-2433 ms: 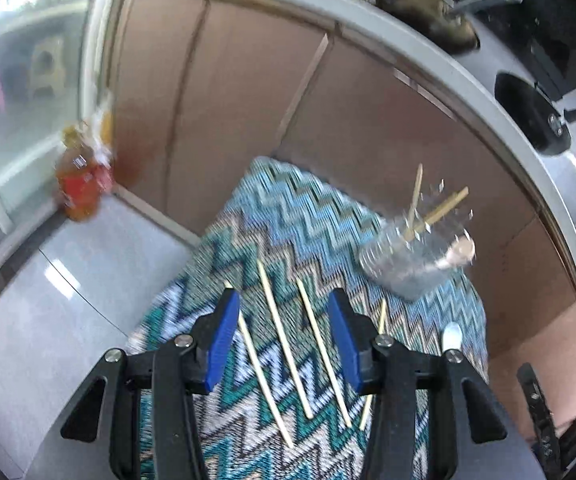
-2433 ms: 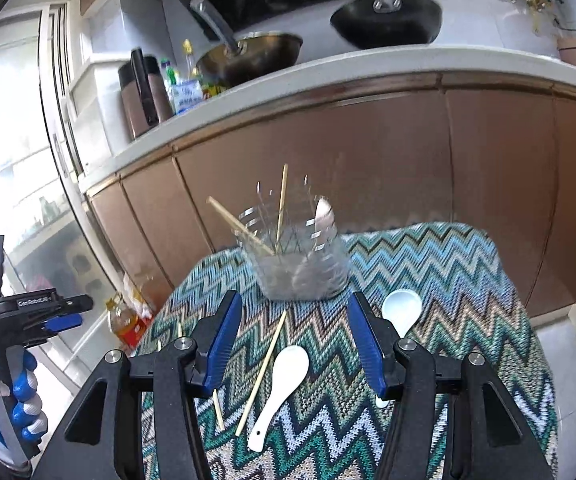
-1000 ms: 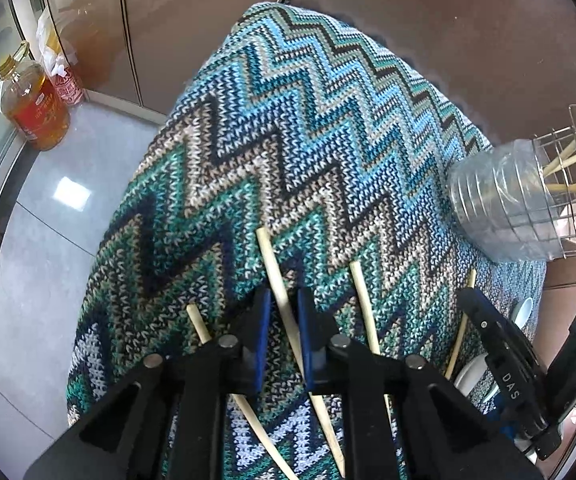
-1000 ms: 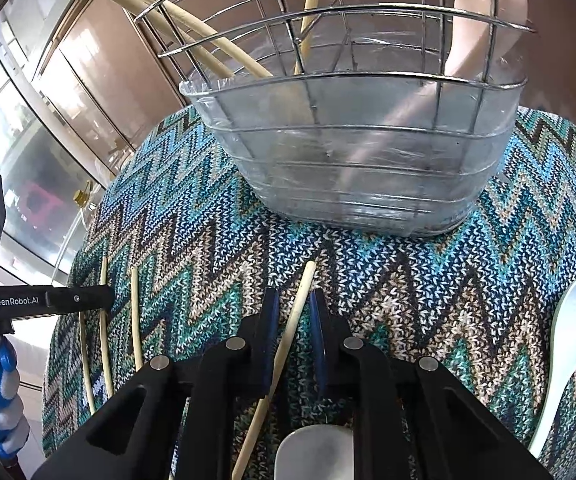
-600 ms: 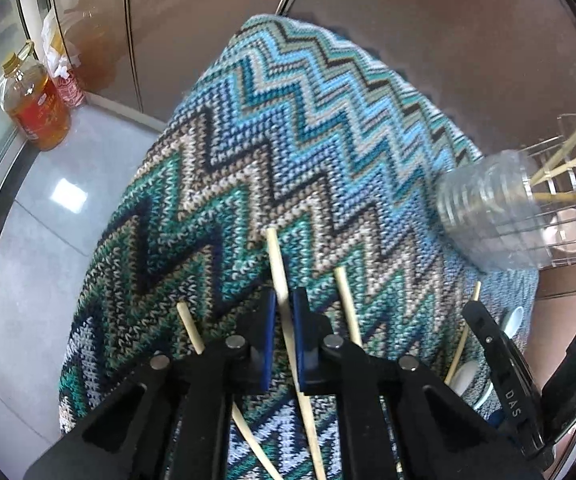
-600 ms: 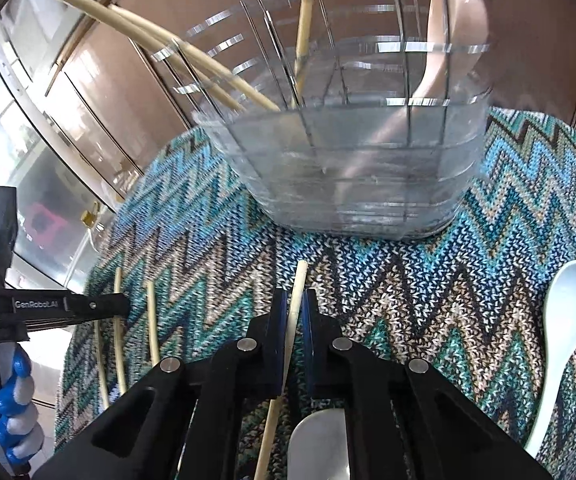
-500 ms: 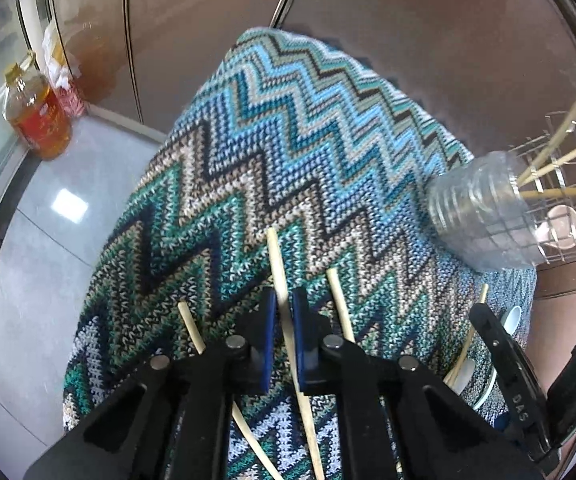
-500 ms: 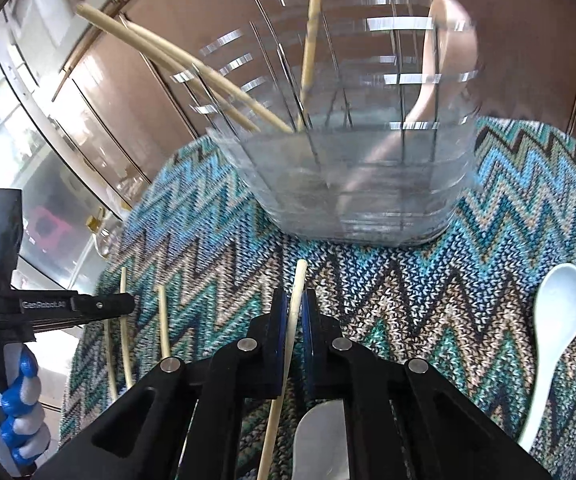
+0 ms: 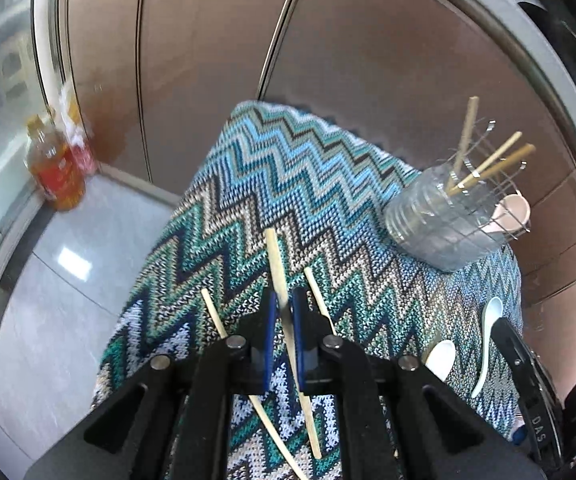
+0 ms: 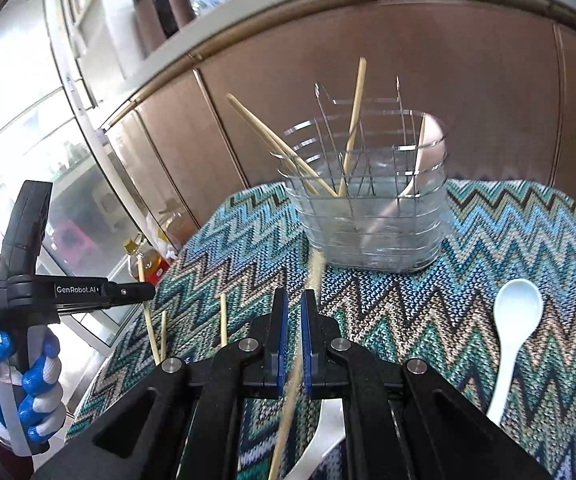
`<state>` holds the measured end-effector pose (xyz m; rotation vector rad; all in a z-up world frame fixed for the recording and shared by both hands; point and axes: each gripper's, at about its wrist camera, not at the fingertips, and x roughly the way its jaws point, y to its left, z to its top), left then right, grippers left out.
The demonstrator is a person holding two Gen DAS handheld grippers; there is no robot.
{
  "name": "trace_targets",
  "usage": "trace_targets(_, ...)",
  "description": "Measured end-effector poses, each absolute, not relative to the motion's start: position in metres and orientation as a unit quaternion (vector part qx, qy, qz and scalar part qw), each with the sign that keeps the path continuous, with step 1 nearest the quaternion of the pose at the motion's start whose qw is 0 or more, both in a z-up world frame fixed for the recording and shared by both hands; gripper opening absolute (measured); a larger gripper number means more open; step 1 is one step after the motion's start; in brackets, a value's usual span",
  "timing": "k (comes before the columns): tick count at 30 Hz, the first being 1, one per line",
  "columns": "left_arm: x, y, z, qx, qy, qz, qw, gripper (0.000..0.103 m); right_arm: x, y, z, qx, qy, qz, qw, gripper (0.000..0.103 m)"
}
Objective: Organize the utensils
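Note:
My left gripper (image 9: 283,312) is shut on a pale chopstick (image 9: 276,264) and holds it above the zigzag cloth (image 9: 288,184). Two more chopsticks (image 9: 316,300) lie on the cloth beside it. My right gripper (image 10: 292,312) is shut on another chopstick (image 10: 315,272), lifted in front of the clear wire utensil basket (image 10: 372,216). The basket holds three chopsticks (image 10: 352,128) and a spoon (image 10: 416,176). It also shows in the left wrist view (image 9: 444,224). A white spoon (image 10: 514,328) lies at the right, and another (image 10: 320,448) lies under my right gripper.
Brown cabinet doors (image 10: 488,100) stand behind the small cloth-covered table. An oil bottle (image 9: 54,172) stands on the grey floor at the left. The left gripper and gloved hand (image 10: 28,308) are at the left of the right wrist view. Two white spoons (image 9: 488,340) show in the left wrist view.
Both grippers closed on a chopstick each and have lifted them off the cloth, rising and pulling back so the basket looks farther away.

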<state>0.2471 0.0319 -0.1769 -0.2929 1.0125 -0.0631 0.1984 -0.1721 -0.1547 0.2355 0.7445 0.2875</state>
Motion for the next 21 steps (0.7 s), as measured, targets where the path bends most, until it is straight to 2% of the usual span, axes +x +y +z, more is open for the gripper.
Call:
trace_targets(5, 0.227, 0.022, -0.156, -0.116, 0.446, -0.036, 0.887, 0.007, 0.177, -0.173, -0.14, 0.099, 0.344, 0.144, 0.923, 0.005)
trace_targets(10, 0.22, 0.018, -0.147, -0.118, 0.438, -0.046, 0.89, 0.007, 0.183, -0.176, -0.143, 0.096, 0.375, 0.141, 0.911, 0.008)
trace_targets(13, 0.22, 0.017, -0.146, -0.119, 0.436, -0.051, 0.89, 0.007, 0.204, -0.165, -0.159, 0.072, 0.411, 0.134, 0.899, 0.031)
trace_targets(21, 0.242, 0.025, -0.162, -0.131, 0.468, -0.065, 0.872, 0.007, 0.258, -0.149, -0.211, 0.042, 0.489, 0.113, 0.864, 0.029)
